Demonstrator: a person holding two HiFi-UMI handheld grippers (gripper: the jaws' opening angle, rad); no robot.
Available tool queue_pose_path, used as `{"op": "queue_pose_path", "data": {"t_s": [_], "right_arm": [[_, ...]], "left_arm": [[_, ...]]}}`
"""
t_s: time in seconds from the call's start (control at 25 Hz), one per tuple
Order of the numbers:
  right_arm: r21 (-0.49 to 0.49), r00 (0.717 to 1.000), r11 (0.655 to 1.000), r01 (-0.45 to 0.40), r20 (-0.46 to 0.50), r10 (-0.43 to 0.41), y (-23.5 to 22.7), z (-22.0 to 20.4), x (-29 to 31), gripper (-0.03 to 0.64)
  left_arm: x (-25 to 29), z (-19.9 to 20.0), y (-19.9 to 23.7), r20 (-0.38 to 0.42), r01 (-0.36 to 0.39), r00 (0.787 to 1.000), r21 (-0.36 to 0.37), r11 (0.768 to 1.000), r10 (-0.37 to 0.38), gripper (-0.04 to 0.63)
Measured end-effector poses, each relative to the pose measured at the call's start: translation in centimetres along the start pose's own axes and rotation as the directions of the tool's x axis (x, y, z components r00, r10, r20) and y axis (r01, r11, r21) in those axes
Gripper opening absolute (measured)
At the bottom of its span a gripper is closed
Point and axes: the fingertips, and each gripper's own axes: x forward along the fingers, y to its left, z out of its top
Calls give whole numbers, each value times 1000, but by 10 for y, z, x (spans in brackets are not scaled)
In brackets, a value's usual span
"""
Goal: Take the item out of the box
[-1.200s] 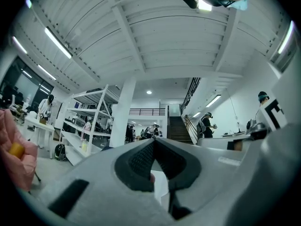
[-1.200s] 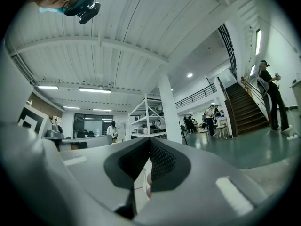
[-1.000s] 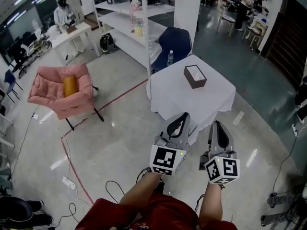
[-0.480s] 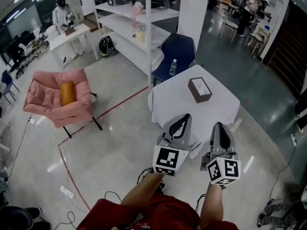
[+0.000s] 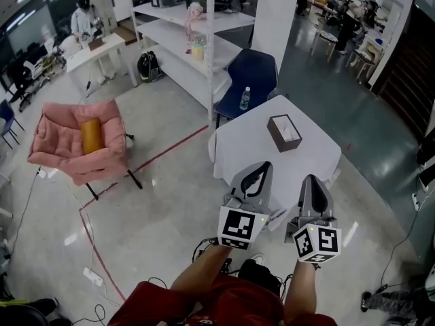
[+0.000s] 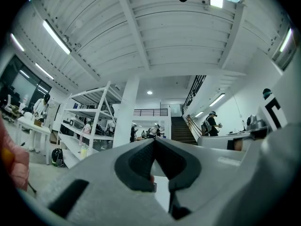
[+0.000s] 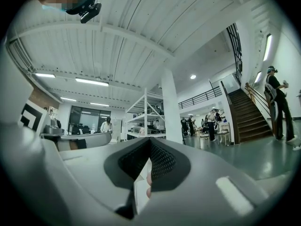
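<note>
A brown box (image 5: pixel 284 132) with a white tissue showing at its top slot stands on a table draped in a white cloth (image 5: pixel 248 148), ahead of me in the head view. My left gripper (image 5: pixel 257 167) is held up in front of my body, short of the table's near edge, its jaws shut with nothing between them. To its right my right gripper (image 5: pixel 311 180) hangs at the same height, likewise shut and empty. In the left gripper view (image 6: pixel 154 140) and the right gripper view (image 7: pixel 149 139) the tips meet against the ceiling and the hall.
A blue chair (image 5: pixel 249 72) with a water bottle (image 5: pixel 245 98) on it stands behind the table. White shelving (image 5: pixel 178 39) and a white pillar (image 5: pixel 273 12) stand beyond. A pink armchair (image 5: pixel 64 145) with an orange cushion (image 5: pixel 90 136) is at left. Red floor tape and cables run nearby.
The table and box have drifted slightly right and nearer in the head view as I step forward. Both grippers keep their pose and stay shut.
</note>
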Motion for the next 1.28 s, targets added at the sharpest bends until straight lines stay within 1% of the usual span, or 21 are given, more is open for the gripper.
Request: {"op": "queue_pose_path", "data": {"t_s": [0.2,0.36,0.84,1.28], "right_arm": [[18,1000,1000,11,10,-12,-25,-8,12,0],[39,999,999,19,25,-20,-53,-10,28,0],[76,998,997,30,51,-34,-169,-6,111,0],[123,998,992,41,45,-47,-269,-10,164,0]], "left_arm": [[25,-13,-8,-16,19,1000,15,1000,-19,-2],[56,-21,-17,-20,37,999,37,999,-37,-2],[196,-38,-34,-24,54,998,64,996,-53,-2],[305,-57,-60,-45,64,997,89,994,-60,-2]]}}
